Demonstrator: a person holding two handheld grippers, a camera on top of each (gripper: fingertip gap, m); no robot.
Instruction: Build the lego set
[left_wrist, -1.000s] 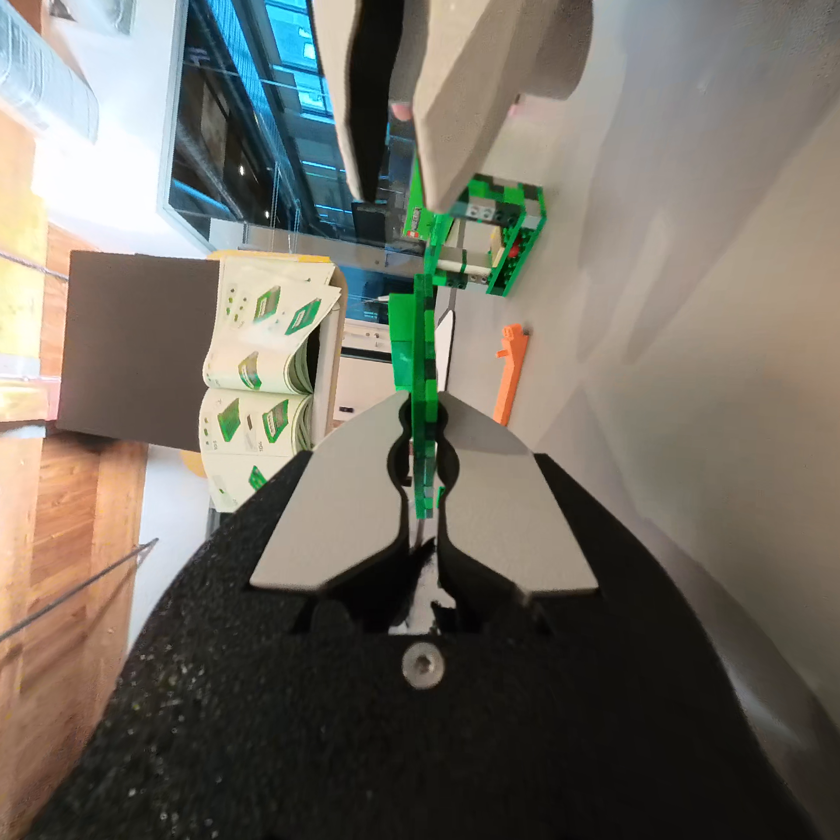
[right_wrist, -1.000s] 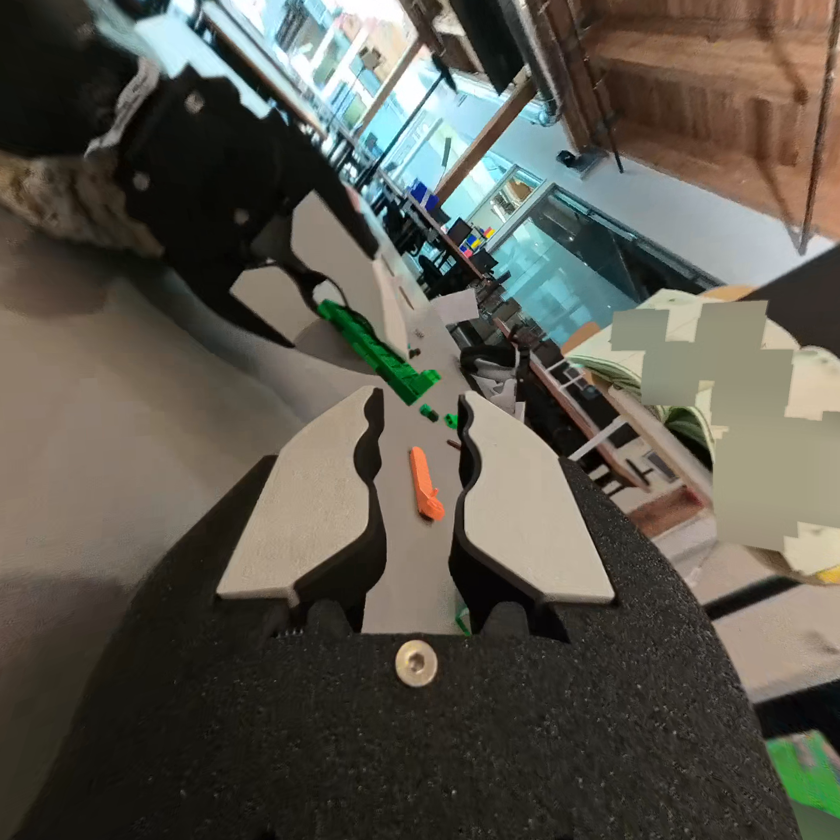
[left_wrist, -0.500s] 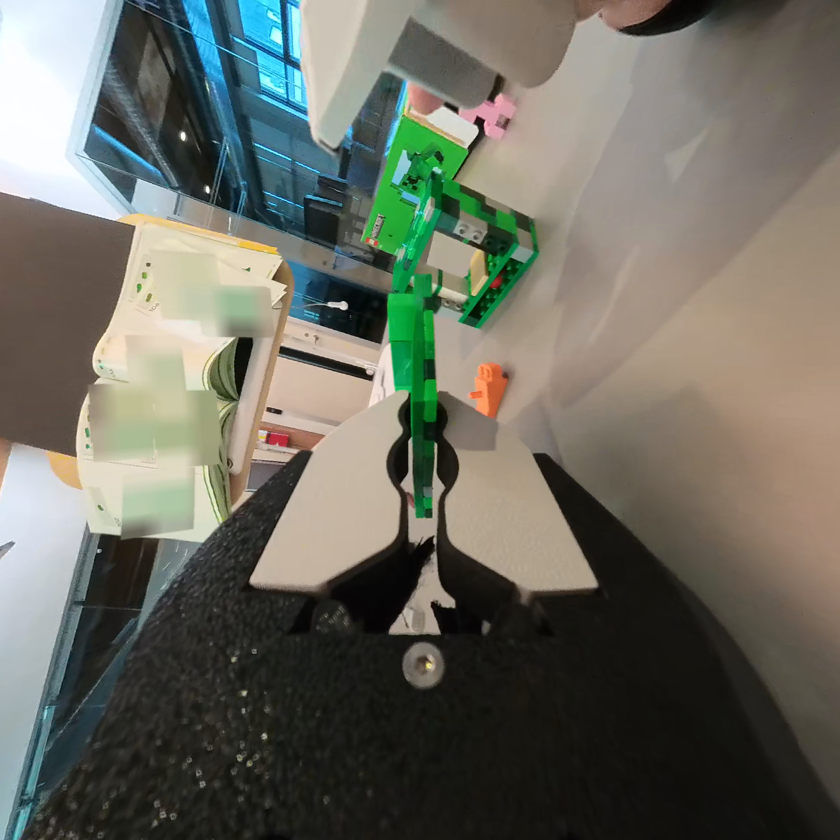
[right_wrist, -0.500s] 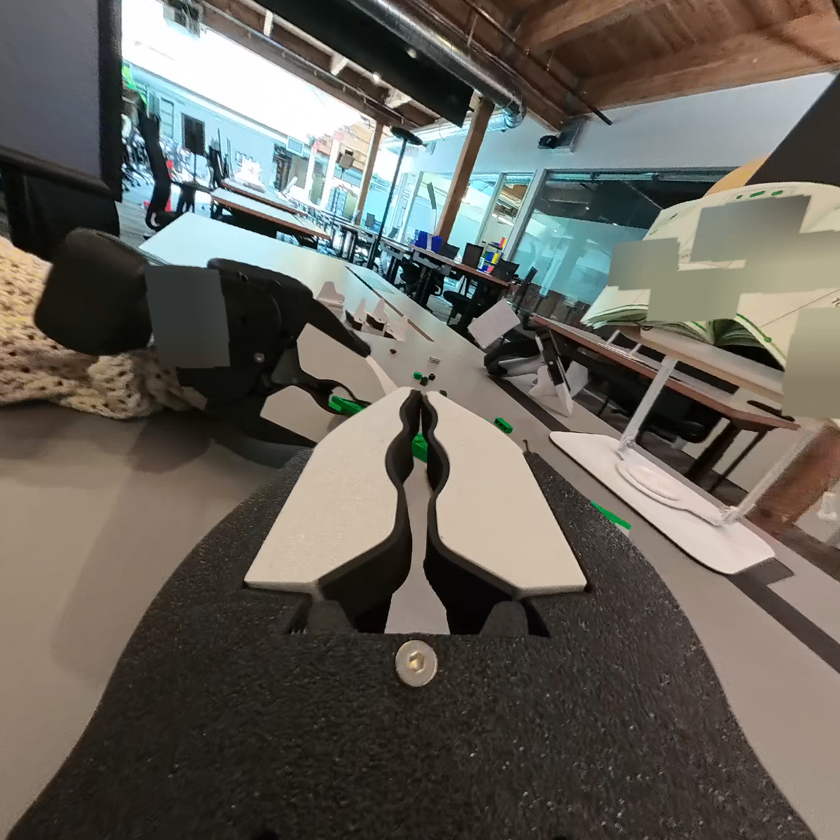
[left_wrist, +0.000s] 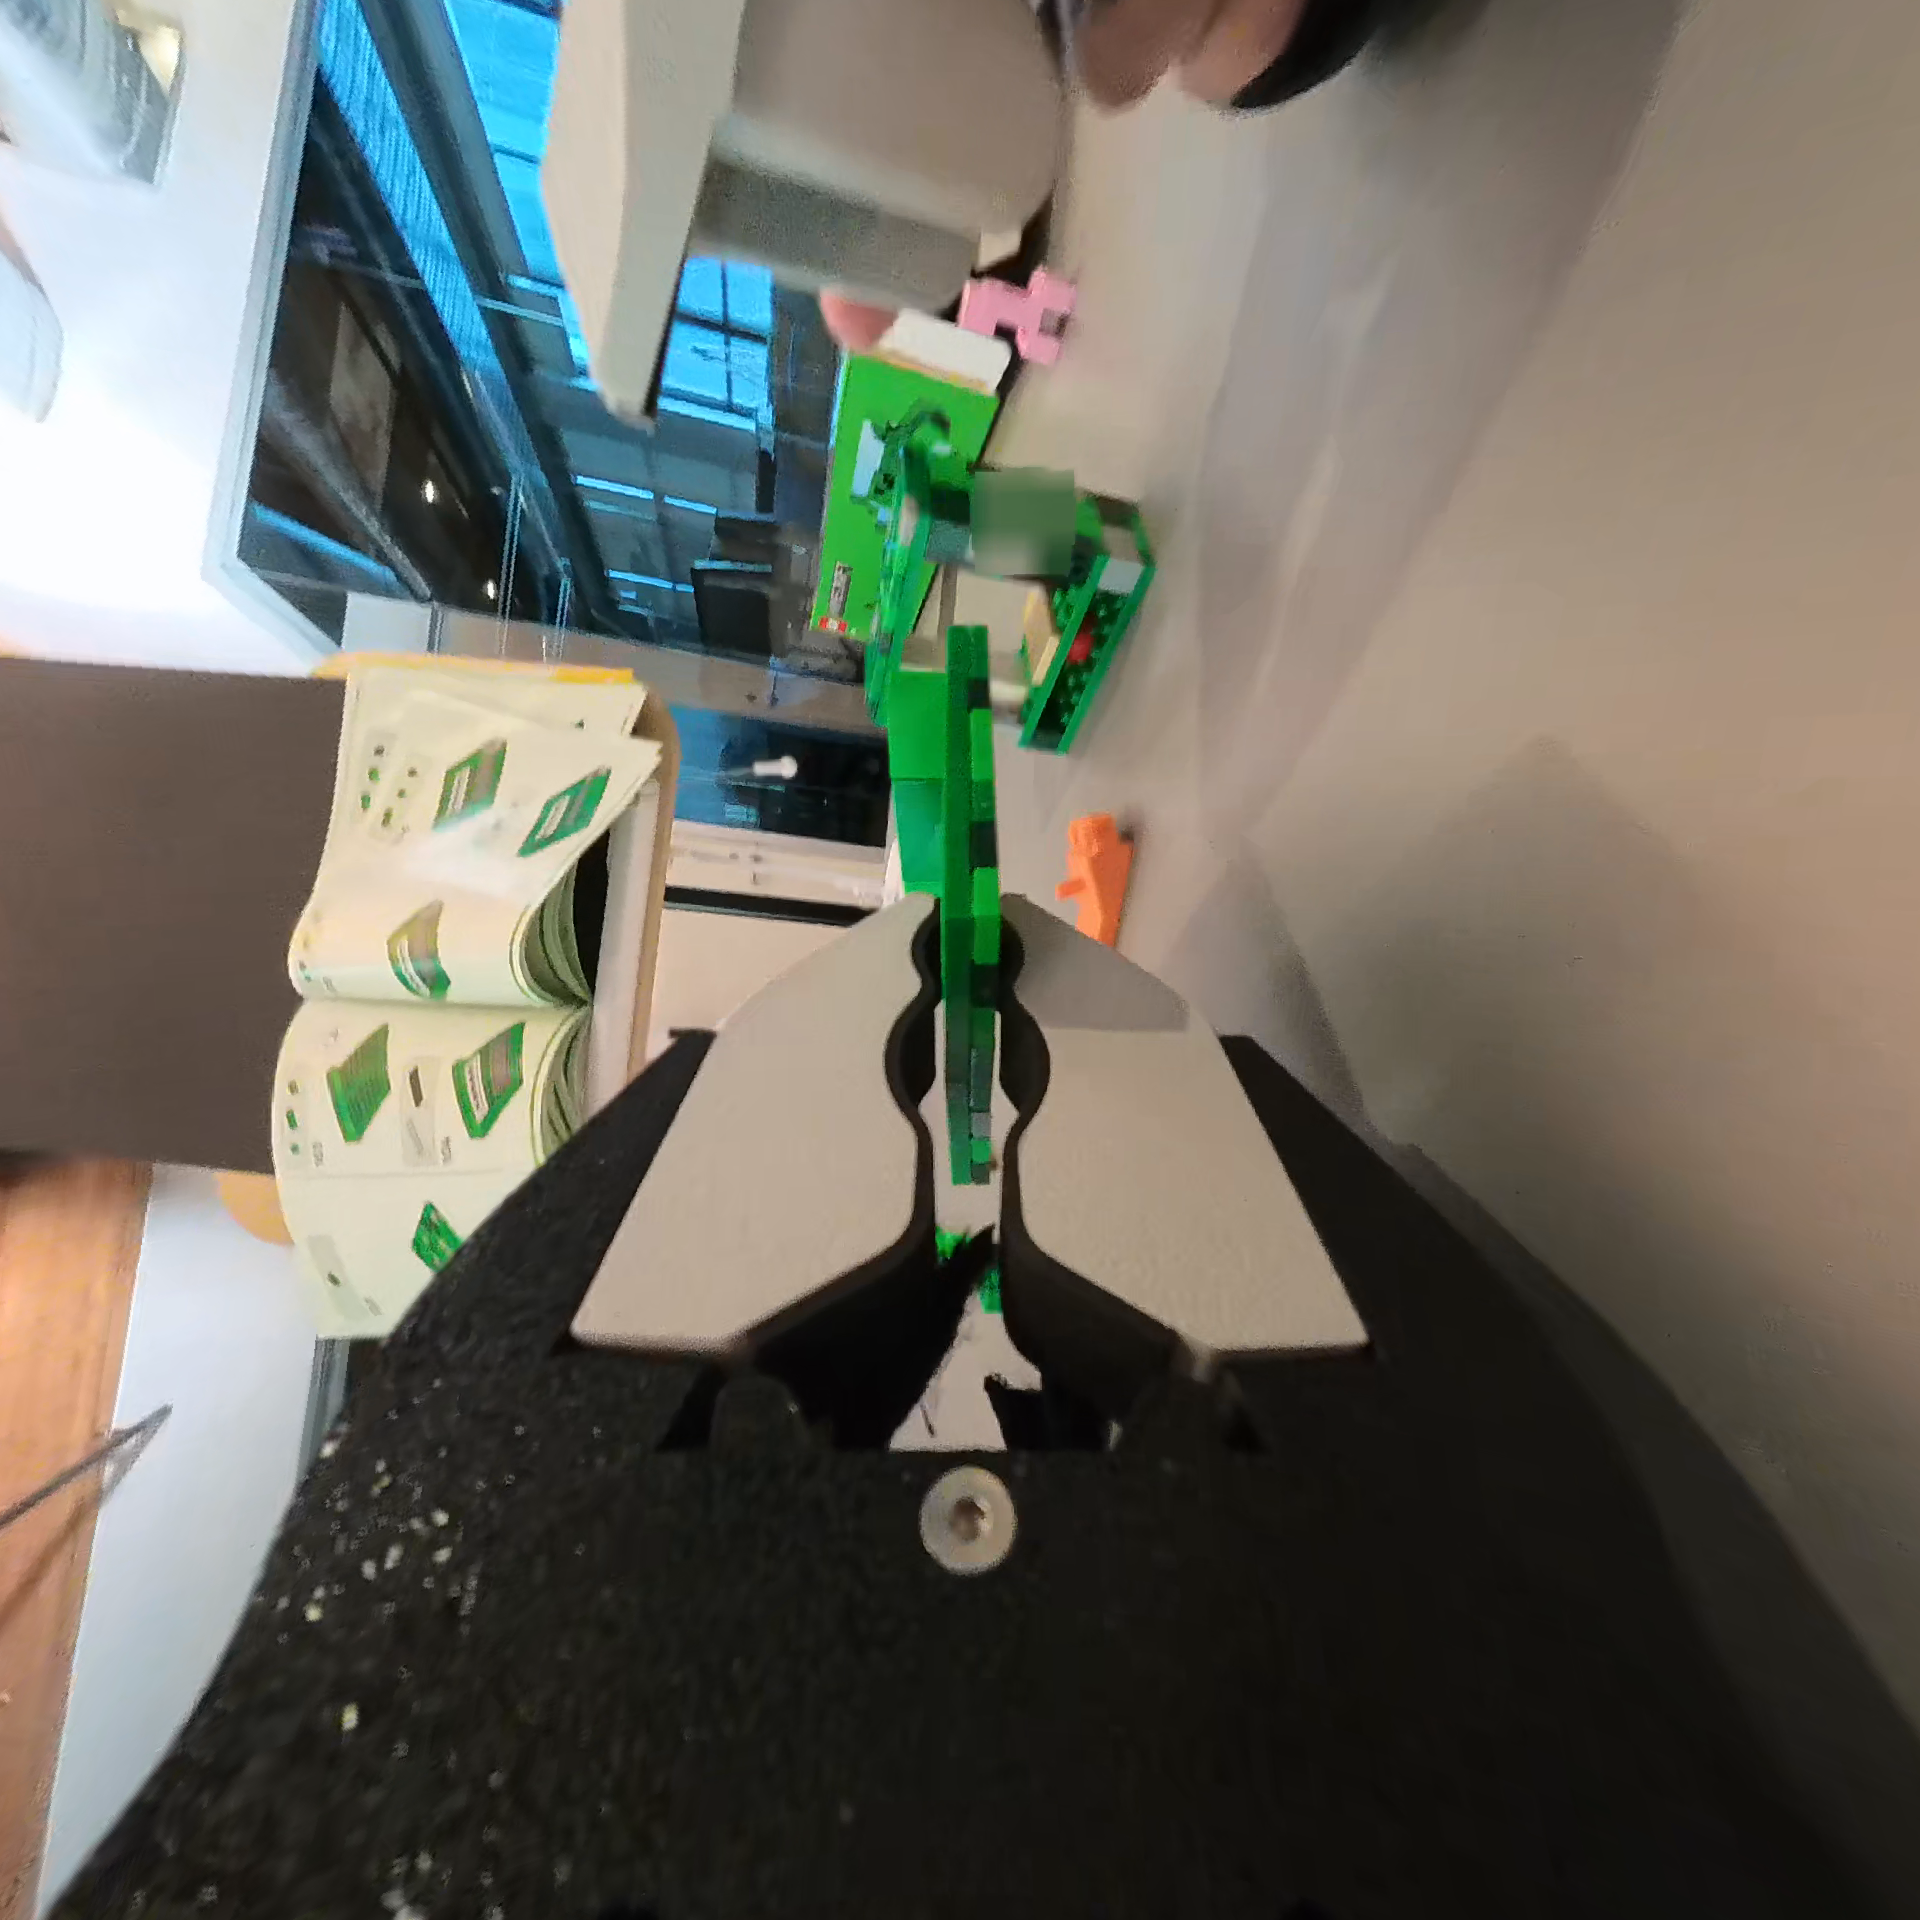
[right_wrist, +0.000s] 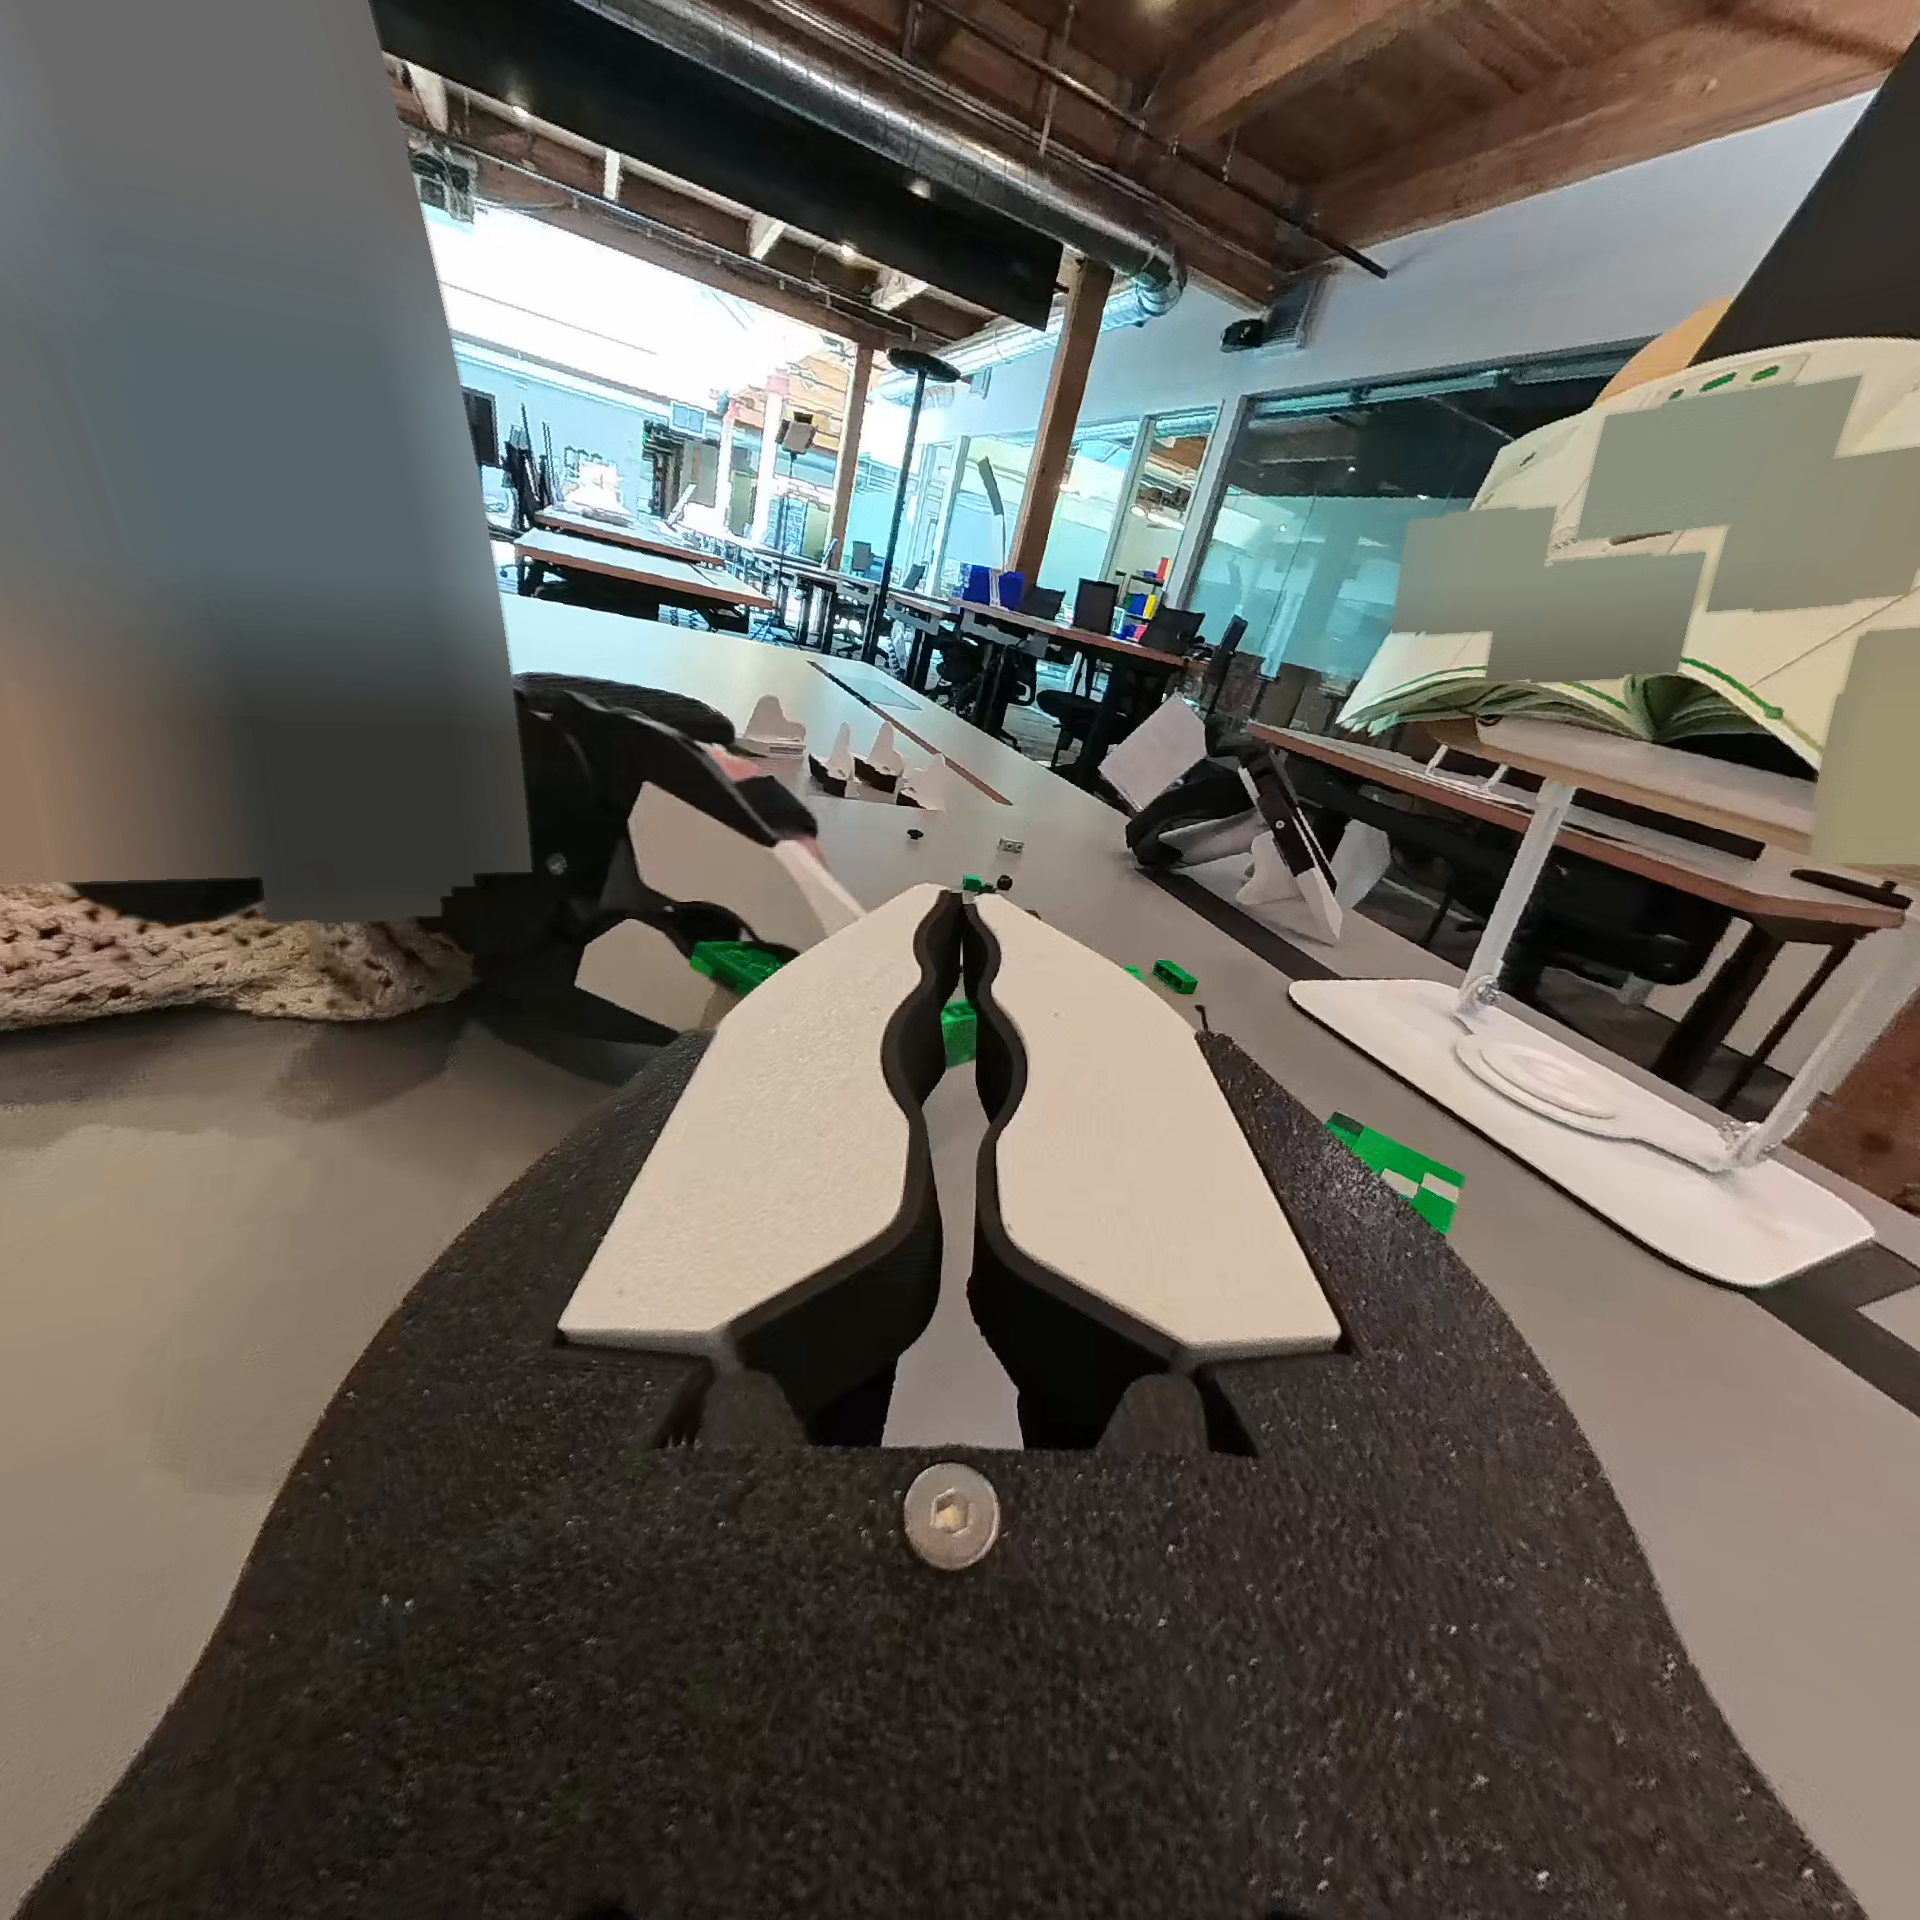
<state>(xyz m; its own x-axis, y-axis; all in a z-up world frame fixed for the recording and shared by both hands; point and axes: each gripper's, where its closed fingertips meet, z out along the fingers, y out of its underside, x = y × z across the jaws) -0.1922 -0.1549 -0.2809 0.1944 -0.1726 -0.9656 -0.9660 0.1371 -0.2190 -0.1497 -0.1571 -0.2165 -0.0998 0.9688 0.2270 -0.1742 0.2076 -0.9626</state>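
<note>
My left gripper (left_wrist: 968, 914) is shut on a thin green lego plate assembly (left_wrist: 971, 790), held edge-on and sticking out past the fingertips. Beyond it, a green lego build (left_wrist: 1081, 644) with grey and tan parts stands on the grey table (left_wrist: 1455, 623). My right gripper (right_wrist: 964, 902) is shut with nothing between its pads. The green plate (right_wrist: 738, 958) shows just behind it, held in the left gripper's fingers (right_wrist: 707, 862). The right gripper's fingers (left_wrist: 623, 260) hang blurred above the build in the left wrist view.
An orange lego tool (left_wrist: 1099, 868) and a pink piece (left_wrist: 1023, 312) lie near the build. Loose green bricks (right_wrist: 1174, 975) and a green piece (right_wrist: 1397, 1164) lie on the table. An open instruction booklet (left_wrist: 447, 997) rests on a white stand (right_wrist: 1558, 1101). A knitted sleeve (right_wrist: 208, 956) is at the left. There is about 8 centimetres between the tips of the two grippers.
My right gripper has gone from open to shut and has levelled out low over the table. The orange tool has left its view. My left gripper keeps its hold on the green plate.
</note>
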